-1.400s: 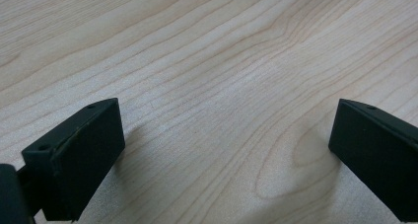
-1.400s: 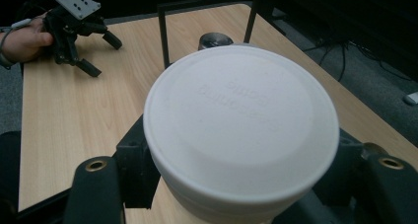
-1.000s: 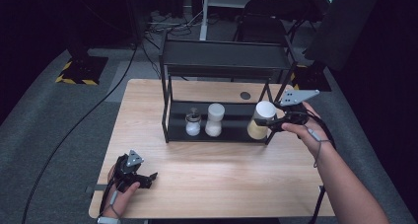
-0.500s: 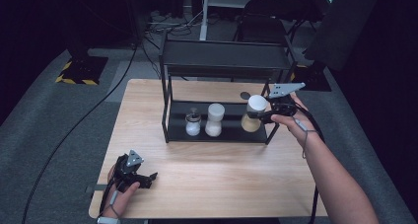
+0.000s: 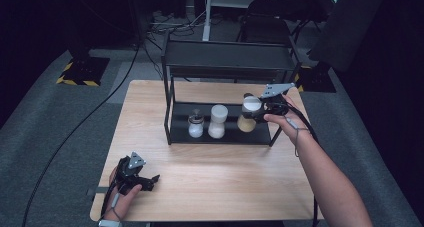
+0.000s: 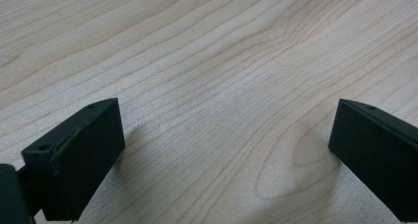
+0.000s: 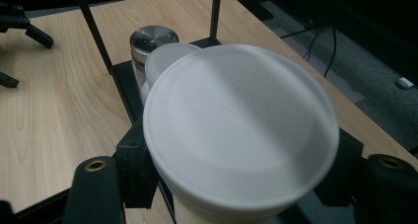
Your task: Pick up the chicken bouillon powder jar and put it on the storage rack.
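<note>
We have the jar pinched in the right gripper, its jaws pressed on either side of the body just under the white lid. It sits at the right end of the rack's lower shelf, right of the white bottle and the small shaker, near them but apart.

We judge the jar a rigid plastic tub part-filled with tan powder — light to middling in weight, with most of the mass low. The wall looks smooth, so it may slip or twist if we squeeze weakly, and the lid is broader than the body. The best hold is where we are now: on the body beneath the lid's rim, so the rim acts as a stop should it slide. We should keep it upright and mind the rack's right post and top shelf.

The left gripper rests on the table at the near left, jaws spread wide and holding nothing.
</note>
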A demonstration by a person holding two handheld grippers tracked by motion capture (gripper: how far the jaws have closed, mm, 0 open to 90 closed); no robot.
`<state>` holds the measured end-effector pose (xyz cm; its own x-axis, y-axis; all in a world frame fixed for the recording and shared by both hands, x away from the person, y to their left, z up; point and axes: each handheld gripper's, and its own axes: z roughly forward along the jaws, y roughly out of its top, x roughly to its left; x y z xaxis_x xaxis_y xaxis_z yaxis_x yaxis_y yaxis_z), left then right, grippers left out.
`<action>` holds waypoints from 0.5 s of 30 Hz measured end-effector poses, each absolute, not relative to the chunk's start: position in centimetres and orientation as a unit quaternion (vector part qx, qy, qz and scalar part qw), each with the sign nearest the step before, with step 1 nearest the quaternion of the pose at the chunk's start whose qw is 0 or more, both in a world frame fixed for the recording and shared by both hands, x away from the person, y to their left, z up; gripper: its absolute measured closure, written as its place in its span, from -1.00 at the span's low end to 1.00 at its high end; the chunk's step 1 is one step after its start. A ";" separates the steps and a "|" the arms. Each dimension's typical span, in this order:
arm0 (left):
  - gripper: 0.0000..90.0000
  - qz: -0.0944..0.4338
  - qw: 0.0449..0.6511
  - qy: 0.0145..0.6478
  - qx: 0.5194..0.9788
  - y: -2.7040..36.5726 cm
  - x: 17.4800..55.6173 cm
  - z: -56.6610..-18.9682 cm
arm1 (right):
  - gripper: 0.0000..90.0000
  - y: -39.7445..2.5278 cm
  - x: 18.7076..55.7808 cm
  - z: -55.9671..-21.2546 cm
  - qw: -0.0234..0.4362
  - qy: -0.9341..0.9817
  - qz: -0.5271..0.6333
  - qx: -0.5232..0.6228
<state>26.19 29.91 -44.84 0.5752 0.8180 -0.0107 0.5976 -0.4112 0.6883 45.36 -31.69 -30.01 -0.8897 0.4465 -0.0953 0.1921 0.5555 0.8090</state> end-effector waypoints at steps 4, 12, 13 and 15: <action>-0.99 0.166 0.331 0.430 0.823 29.9 26.2 -44.8 | -0.24 -31.2 46.0 -30.6 0.140 0.871 0.432 0.187; -0.99 0.166 0.331 0.430 0.824 29.9 26.2 -44.8 | -0.24 -30.7 46.9 -32.0 0.130 0.874 0.424 0.199; -0.99 0.166 0.331 0.430 0.824 29.9 26.2 -44.8 | -0.24 -30.6 47.0 -32.2 0.128 0.875 0.422 0.200; -0.99 0.166 0.331 0.429 0.824 29.9 26.2 -44.8 | -0.24 -30.5 47.2 -32.5 0.126 0.877 0.418 0.200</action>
<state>26.20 29.93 -44.84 0.5759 0.8174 -0.0106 0.5972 -0.4119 0.6883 47.23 -30.47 -32.45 -0.8877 0.4572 -0.0542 0.2461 0.5707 0.7834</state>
